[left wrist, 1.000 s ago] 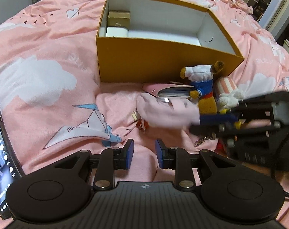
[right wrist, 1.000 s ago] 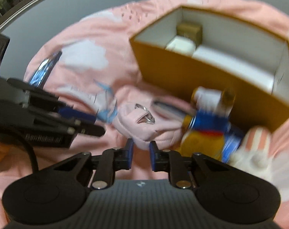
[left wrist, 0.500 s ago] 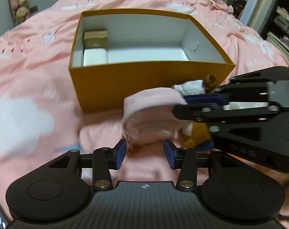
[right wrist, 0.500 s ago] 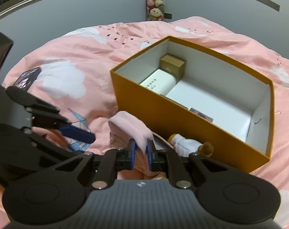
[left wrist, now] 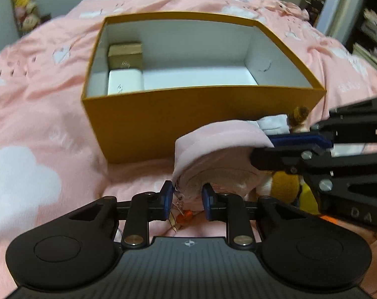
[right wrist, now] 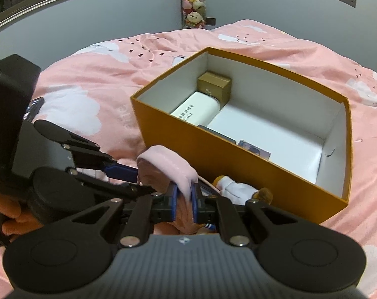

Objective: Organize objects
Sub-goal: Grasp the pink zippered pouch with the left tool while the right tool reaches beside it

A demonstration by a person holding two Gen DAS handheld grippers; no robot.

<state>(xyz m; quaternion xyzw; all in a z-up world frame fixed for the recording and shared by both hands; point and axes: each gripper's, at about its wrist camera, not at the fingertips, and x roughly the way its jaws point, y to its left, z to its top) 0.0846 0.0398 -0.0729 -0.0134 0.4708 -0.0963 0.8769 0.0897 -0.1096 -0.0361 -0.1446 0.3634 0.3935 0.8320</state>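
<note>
While a soft pink fabric pouch is held up just in front of the near wall of an open mustard-yellow cardboard box, it is gripped from two sides. The right gripper is clamped tight on the pouch's upper flap. The left gripper has its jaws closing around the pouch's lower edge, where a small orange charm dangles; whether the blue pads already press the cloth cannot be told.

Relative to the box, the pouch hangs below rim height on the near side, so the box interior is judged to lie forward of and above both sets of fingers. The pouch's long axis runs roughly along the near wall. The right gripper carries the higher hold and seems better placed for the lift.

Inside the box, at its far left corner, a small gold carton stands against a white rounded case bearing tiny unreadable print. Beside the box, a plush toy in white and blue lies on the pink cloud-print quilt. Partial lettering "DAS" is visible on the right gripper's body.
</note>
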